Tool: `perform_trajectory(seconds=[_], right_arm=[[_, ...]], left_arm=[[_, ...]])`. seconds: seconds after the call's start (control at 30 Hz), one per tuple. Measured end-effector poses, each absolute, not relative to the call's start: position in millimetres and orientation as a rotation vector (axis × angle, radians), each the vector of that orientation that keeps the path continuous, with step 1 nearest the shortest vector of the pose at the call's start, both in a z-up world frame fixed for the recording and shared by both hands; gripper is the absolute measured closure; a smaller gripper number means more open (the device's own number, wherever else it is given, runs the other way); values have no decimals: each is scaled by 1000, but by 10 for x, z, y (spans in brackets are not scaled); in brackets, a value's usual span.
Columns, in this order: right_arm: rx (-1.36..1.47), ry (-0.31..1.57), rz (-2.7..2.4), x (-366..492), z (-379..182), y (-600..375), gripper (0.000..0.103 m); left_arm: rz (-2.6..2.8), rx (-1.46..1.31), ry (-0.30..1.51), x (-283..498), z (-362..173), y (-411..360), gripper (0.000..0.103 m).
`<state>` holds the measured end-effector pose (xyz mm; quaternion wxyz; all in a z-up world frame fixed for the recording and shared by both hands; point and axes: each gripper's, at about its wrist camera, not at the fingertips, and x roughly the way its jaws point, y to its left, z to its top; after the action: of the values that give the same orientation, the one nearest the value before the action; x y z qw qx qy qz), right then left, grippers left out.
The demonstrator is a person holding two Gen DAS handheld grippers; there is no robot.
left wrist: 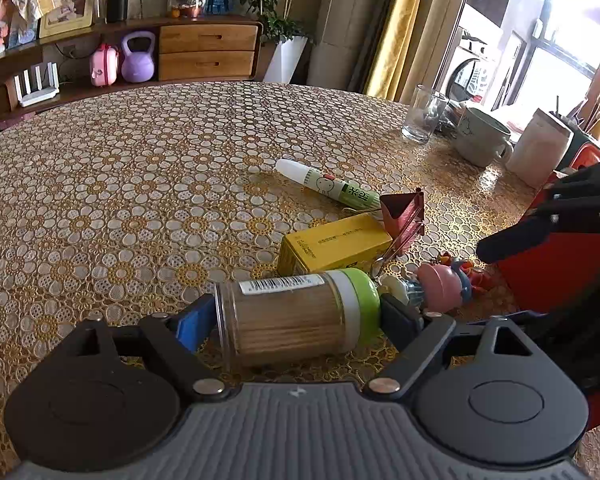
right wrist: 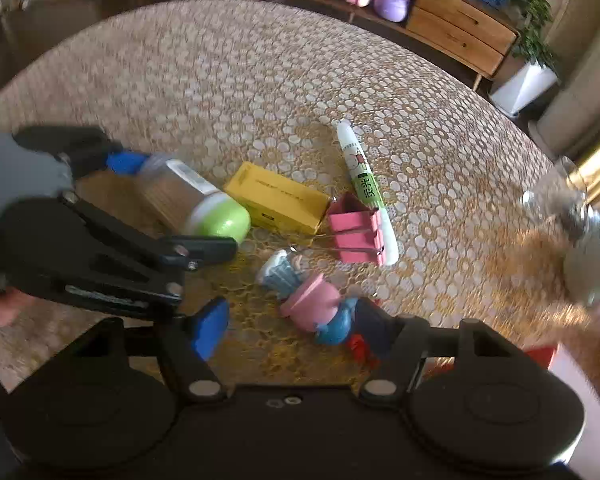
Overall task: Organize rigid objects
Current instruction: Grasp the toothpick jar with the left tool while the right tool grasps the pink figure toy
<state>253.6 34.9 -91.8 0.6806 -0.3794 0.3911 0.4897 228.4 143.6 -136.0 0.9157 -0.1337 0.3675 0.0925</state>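
Left gripper (left wrist: 296,314): straddled the lying toothpick jar (left wrist: 296,312) end to end, pads at base and green lid; contact could not be told.
Right gripper (right wrist: 292,330): spread, toy figure (right wrist: 312,304) between its fingers, unpinched.
Beyond jar: yellow box (left wrist: 332,248), pink binder clip (left wrist: 404,212), glue stick (left wrist: 328,184).
Right of left gripper: red container (left wrist: 556,264).
Open room: bare tablecloth (left wrist: 120,184) left and ahead.

I saw bench (left wrist: 140,200) under glossy lace-patterned plastic cover. Toothpick jar (left wrist: 292,320): clear smooth plastic, green matt lid. Yellow box (left wrist: 332,250): matt cardboard. Binder clip (right wrist: 356,228): pink painted metal, wire handles. Drinking glass (left wrist: 422,114) shiny.
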Motion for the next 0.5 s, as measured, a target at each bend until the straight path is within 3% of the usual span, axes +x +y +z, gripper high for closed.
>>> perform_trajectory(seconds=[0.5], right_arm=[[-978, 854, 1060, 2621, -1191, 619, 42]], left_arm=[[170, -337, 758, 2237, -1365, 1562, 16]])
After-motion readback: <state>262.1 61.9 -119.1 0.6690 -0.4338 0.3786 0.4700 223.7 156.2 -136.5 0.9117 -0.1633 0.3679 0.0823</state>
